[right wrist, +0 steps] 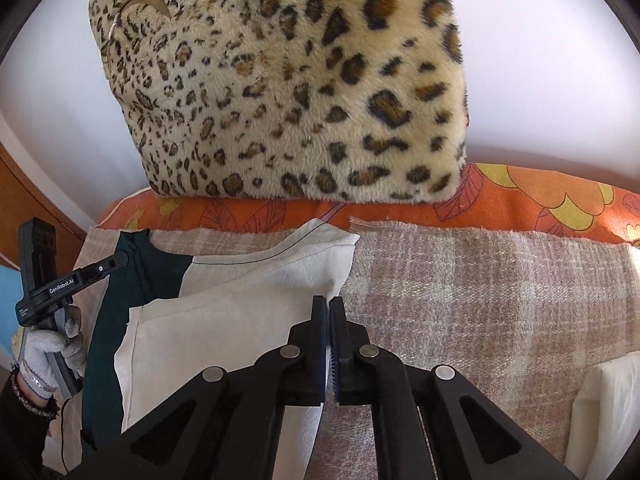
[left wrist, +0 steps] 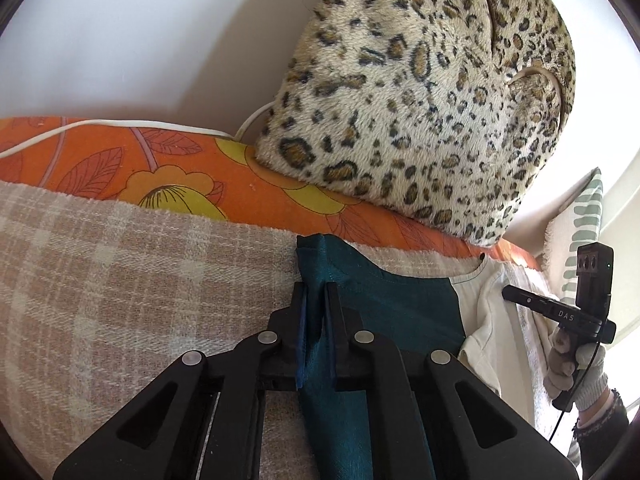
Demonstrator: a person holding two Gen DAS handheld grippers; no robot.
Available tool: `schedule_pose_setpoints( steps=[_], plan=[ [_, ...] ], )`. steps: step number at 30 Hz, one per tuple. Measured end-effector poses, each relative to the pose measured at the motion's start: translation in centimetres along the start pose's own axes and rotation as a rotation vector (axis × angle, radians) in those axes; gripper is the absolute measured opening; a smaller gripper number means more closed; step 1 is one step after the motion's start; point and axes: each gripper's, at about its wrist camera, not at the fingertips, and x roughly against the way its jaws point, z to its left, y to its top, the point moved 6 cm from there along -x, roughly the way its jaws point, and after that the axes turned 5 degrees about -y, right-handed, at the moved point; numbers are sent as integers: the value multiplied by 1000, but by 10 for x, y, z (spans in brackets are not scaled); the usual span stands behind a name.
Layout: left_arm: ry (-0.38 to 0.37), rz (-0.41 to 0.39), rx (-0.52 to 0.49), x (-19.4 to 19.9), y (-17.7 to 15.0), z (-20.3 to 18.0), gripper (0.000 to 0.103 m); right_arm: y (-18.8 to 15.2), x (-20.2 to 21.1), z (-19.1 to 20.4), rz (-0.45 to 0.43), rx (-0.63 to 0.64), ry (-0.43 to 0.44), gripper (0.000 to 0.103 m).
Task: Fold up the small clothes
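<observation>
A small garment, part teal [left wrist: 384, 300] and part cream [right wrist: 240, 308], lies on a pink-beige checked woven blanket [left wrist: 120, 288]. My left gripper [left wrist: 316, 292] is shut on the garment's teal edge, and teal cloth runs back between its jaws. My right gripper [right wrist: 329, 306] is shut at the cream edge of the garment; the jaws meet with the cream fabric's edge against them. The right gripper also shows in the left wrist view [left wrist: 516, 292], the left one in the right wrist view [right wrist: 120, 258].
A leopard-print plush cushion [left wrist: 420, 100] stands against the white wall behind the garment. An orange floral sheet [left wrist: 180, 168] lies under the blanket. A white cable [left wrist: 120, 125] runs along the wall. Another cream cloth [right wrist: 608, 408] lies at the right.
</observation>
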Motion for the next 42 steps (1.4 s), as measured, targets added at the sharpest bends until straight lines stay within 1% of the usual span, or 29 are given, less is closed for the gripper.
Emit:
schedule_pose_setpoints(
  steps=[2, 5, 6, 7, 9, 10, 11, 12, 14, 15, 16, 17, 18, 19, 20, 21, 22, 23, 24, 25, 27, 28, 30, 31, 33, 34, 37, 39, 42],
  plan=[
    [13, 2, -16, -2, 0, -2, 5, 2, 5, -9, -20, -22, -1, 0],
    [25, 1, -20, -2, 1, -1, 4, 3, 5, -23, -23, -70, 6, 0],
    [26, 1, -20, -2, 1, -1, 4, 2, 6, -26, -28, -80, 22, 0],
    [27, 2, -22, -2, 1, -1, 4, 2, 7, -27, -29, -84, 30, 6],
    [27, 2, -22, -3, 1, -2, 4, 4, 7, -30, -15, -112, 49, 22],
    [26, 2, -20, -4, 1, -3, 4, 5, 8, -31, -13, -138, 81, 39],
    [24, 2, -20, -4, 2, -3, 4, 7, 11, -32, -26, -155, 95, 40],
    [23, 2, -19, -4, 2, -3, 4, 11, 12, -32, -41, -157, 93, 40],
    [15, 5, -16, -3, 2, -3, 7, 16, 11, -32, -47, -148, 78, 38],
    [4, 9, -15, -2, 3, -4, 12, 18, 9, -30, -38, -145, 81, 37],
    [-14, 12, -15, -2, 4, -5, 23, 18, 6, -29, -27, -137, 79, 33],
    [-36, 11, -19, -2, 6, -8, 31, 18, 2, -27, -16, -122, 68, 31],
    [-40, 6, -27, -3, 8, -10, 43, 17, -1, -26, -8, -108, 52, 22],
    [-19, 1, -37, -5, 11, -11, 45, 17, -6, -23, 2, -96, 39, 13],
    [-11, 4, -48, -9, 14, -13, 45, 17, -8, -22, 4, -93, 35, 9],
    [-6, 9, -56, -13, 16, -14, 43, 17, -10, -23, 4, -95, 32, 5],
    [6, 3, -62, -16, 18, -14, 37, 17, -10, -24, 2, -96, 35, 3],
    [10, 8, -61, -19, 19, -13, 29, 17, -11, -23, 1, -94, 40, 2],
    [10, 18, -56, -22, 19, -12, 13, 17, -12, -23, 3, -90, 42, 2],
    [10, 22, -50, -24, 20, -11, 8, 17, -13, -23, 6, -86, 44, 2],
    [0, 21, -41, -24, 21, -9, 5, 18, -13, -25, 15, -87, 59, 4],
    [-1, 23, -39, -24, 21, -9, 4, 18, -14, -27, 22, -100, 75, 10],
    [0, 24, -38, -24, 21, -8, 3, 20, -14, -32, 25, -146, 130, 16],
    [-1, 23, -41, -24, 22, -9, 3, 22, -14, -33, 22, -160, 134, 14],
    [-2, 19, -44, -23, 23, -11, 3, 24, -16, -32, 10, -154, 114, 3],
    [-5, 13, -46, -22, 24, -13, 2, 24, -17, -31, 10, -144, 100, 2],
    [-18, -15, -49, -13, 27, -17, 2, 25, -12, -24, -7, -130, 102, 0],
    [-32, -29, -44, -7, 30, -20, 2, 28, -2, -23, -28, -124, 112, 0],
    [-45, -47, -64, 5, 32, -29, 2, 32, 16, -24, -53, -130, 138, 0]
  ],
)
